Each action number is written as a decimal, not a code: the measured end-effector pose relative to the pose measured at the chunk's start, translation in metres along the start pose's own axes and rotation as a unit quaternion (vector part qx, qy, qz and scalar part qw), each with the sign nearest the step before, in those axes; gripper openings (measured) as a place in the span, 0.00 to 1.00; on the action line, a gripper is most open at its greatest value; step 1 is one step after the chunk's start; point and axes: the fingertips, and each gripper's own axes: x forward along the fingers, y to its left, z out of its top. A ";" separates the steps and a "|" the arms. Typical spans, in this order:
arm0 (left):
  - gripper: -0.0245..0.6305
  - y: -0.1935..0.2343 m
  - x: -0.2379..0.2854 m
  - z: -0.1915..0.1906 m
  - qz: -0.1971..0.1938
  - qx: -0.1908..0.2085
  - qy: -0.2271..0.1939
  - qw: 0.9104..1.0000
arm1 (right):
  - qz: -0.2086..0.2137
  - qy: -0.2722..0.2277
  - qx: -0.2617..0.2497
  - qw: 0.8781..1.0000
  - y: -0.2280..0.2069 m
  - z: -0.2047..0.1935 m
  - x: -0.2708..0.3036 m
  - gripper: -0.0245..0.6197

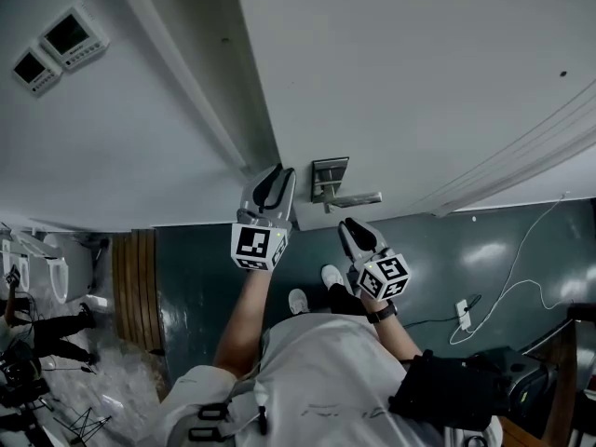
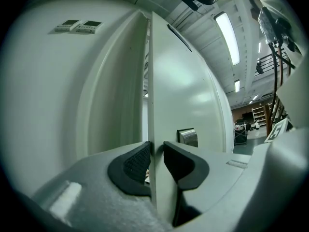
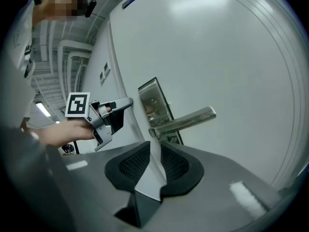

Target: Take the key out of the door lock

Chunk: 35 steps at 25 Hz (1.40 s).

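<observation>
The white door (image 1: 419, 82) stands ajar. On it sits a steel lock plate (image 1: 330, 180) with a lever handle (image 1: 358, 198); I cannot make out a key in any view. My left gripper (image 1: 277, 177) is at the door's free edge (image 2: 153, 81), its jaws straddling that edge with both pads against it. My right gripper (image 1: 354, 228) hangs just below the lever, open, nothing between its pads (image 3: 175, 164). In the right gripper view the lever (image 3: 186, 120) and plate (image 3: 153, 103) lie straight ahead, with the left gripper (image 3: 104, 115) to their left.
Two wall panels (image 1: 56, 45) are mounted left of the door frame. A white cable (image 1: 521, 277) runs over the dark floor to a socket at right. Wooden slats (image 1: 135, 287) lie at left, and a black bag (image 1: 466, 389) sits at the person's right side.
</observation>
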 end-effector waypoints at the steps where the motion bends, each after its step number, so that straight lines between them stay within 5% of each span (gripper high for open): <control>1: 0.17 0.000 0.000 0.000 0.002 -0.003 -0.001 1.000 | -0.002 0.001 0.013 1.000 -0.003 -0.003 0.000 0.16; 5: 0.17 0.000 0.001 0.000 0.005 -0.005 0.000 1.000 | -0.002 -0.008 0.083 0.997 -0.017 -0.010 0.003 0.27; 11: 0.17 0.001 0.000 -0.001 0.011 -0.016 0.001 1.000 | 0.019 -0.023 0.198 0.980 -0.025 -0.023 0.020 0.30; 19: 0.17 -0.001 0.000 0.001 0.012 -0.018 0.008 1.000 | 0.045 -0.026 0.352 0.934 -0.033 -0.045 0.051 0.30; 22: 0.17 -0.001 -0.001 0.001 0.016 -0.020 0.007 1.000 | 0.072 -0.040 0.378 0.922 -0.030 -0.038 0.065 0.27; 26: 0.17 -0.001 -0.001 -0.001 0.019 -0.021 0.010 1.000 | 0.094 -0.057 0.399 0.911 -0.032 -0.030 0.077 0.11; 29: 0.17 -0.001 0.000 0.000 0.020 -0.022 0.011 0.999 | 0.079 -0.055 0.441 0.892 -0.039 -0.041 0.076 0.10; 35: 0.17 0.000 -0.001 -0.001 0.033 -0.031 0.008 0.999 | 0.093 -0.091 0.531 0.837 -0.040 -0.047 0.074 0.08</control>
